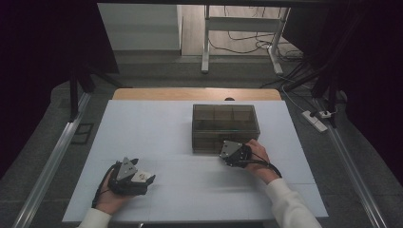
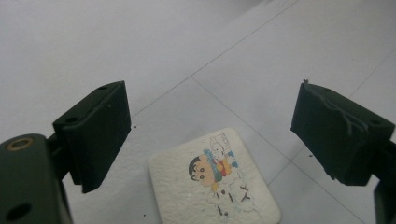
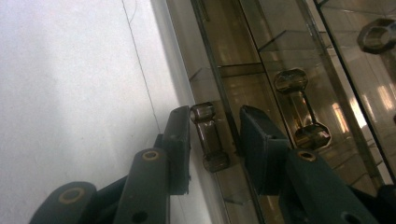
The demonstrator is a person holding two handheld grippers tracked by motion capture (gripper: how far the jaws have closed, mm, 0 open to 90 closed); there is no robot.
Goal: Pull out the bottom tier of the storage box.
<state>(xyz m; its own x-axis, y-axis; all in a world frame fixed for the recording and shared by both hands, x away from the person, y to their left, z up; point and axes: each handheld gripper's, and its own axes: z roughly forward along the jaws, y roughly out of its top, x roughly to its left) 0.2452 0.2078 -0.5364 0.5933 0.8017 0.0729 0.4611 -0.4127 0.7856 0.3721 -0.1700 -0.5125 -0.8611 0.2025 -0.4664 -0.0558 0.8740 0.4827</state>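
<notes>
Right gripper [image 3: 215, 135] jaws straddle, not yet pinching, the drawer handle [image 3: 210, 137] on the organiser box's [image 1: 225, 127] near face; left gripper [image 2: 210, 130] jaws gape above a cartoon coaster [image 2: 212, 182].

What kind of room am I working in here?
Probably a lab or test rig, not a home: a white table ringed by dark curtains, loose cables and a power strip on the floor, and a metal frame beyond.
</notes>
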